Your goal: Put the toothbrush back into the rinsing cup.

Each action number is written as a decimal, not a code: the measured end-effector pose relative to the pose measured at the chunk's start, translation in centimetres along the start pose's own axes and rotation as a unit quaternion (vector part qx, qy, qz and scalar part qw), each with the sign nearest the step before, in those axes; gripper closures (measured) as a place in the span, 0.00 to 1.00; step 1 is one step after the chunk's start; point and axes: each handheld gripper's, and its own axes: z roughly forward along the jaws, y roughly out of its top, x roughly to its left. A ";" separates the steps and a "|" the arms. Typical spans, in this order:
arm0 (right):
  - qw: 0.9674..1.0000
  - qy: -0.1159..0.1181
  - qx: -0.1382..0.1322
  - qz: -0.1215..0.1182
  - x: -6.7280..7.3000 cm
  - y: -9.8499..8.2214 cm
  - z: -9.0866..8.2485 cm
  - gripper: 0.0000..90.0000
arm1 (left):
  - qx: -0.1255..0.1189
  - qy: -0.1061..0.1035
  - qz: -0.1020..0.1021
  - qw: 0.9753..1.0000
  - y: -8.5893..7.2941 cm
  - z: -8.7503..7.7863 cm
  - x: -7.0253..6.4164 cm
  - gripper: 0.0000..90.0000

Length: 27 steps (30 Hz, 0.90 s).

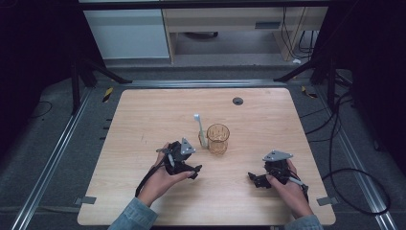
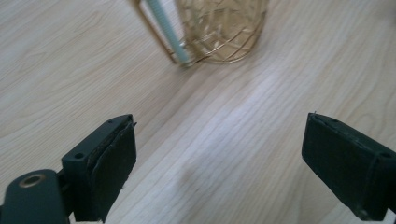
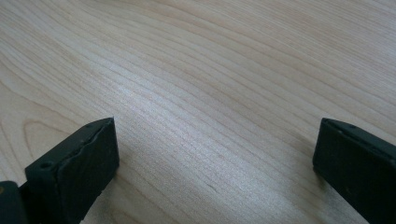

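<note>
Gold wire cup (image 1: 218, 139) holds the toothbrush (image 1: 199, 129), which leans against its left side.
My left gripper (image 1: 194, 171) sits just short of the cup, jaws wide and empty; my right gripper (image 1: 253, 179) rests well apart on the wooden table (image 1: 143, 120), also open, so placing looks finished.

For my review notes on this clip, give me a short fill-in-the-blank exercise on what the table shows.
1. The toothbrush leans against the outside of the wire ____.
2. The left tool has its jaws ____, with nothing between them.
3. Below the right tool lies bare ____ tabletop.
4. In the high view, the cup stands nearer the ____ tool.

Missing words: cup; open; wooden; left
</note>
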 end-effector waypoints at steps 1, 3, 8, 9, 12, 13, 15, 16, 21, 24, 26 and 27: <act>1.000 0.000 0.000 0.000 0.0 0.0 0.0 0.01 | 0.001 0.004 -0.006 1.000 -0.1 -0.1 0.3 0.10; 1.000 0.000 0.000 0.000 0.0 0.0 0.0 0.01 | 0.005 0.011 -0.014 1.000 -0.4 -0.2 1.0 0.10; 1.000 0.000 0.000 -0.001 0.0 0.0 0.0 0.01 | 0.010 0.023 -0.036 0.999 -1.1 -0.9 2.8 0.09; 1.000 0.000 0.000 0.000 0.0 0.0 0.0 0.01 | 0.011 0.027 -0.038 0.999 -1.2 -1.0 3.1 0.09; 1.000 0.000 0.000 0.000 0.0 0.0 0.0 0.01 | 0.014 0.037 -0.049 0.998 -1.6 -1.4 4.0 0.09; 1.000 0.000 0.000 -0.001 0.0 0.0 0.0 0.01 | 0.011 0.043 -0.056 0.997 -1.9 -1.6 4.6 0.09; 1.000 0.000 0.000 0.000 0.0 0.0 0.0 0.01 | 0.012 0.049 -0.065 0.997 -2.3 -1.9 5.4 0.09; 1.000 0.000 0.000 0.000 0.0 0.0 0.0 0.01 | 0.013 0.054 -0.069 0.996 -2.5 -2.0 5.7 0.09; 1.000 0.000 0.000 0.000 0.0 0.0 0.0 0.01 | 0.016 0.073 -0.091 0.993 -3.5 -2.4 7.5 0.09; 1.000 0.000 0.000 0.000 0.0 0.0 0.0 0.01 | 0.022 0.083 -0.096 0.992 -4.1 -2.4 8.4 0.09; 1.000 0.000 0.000 0.000 0.0 0.0 0.0 0.01 | 0.026 0.089 -0.099 0.991 -4.5 -2.4 8.9 0.09; 1.000 0.000 0.000 0.000 0.0 0.0 0.0 0.01 | 0.029 0.092 -0.103 0.990 -4.8 -2.4 9.3 0.09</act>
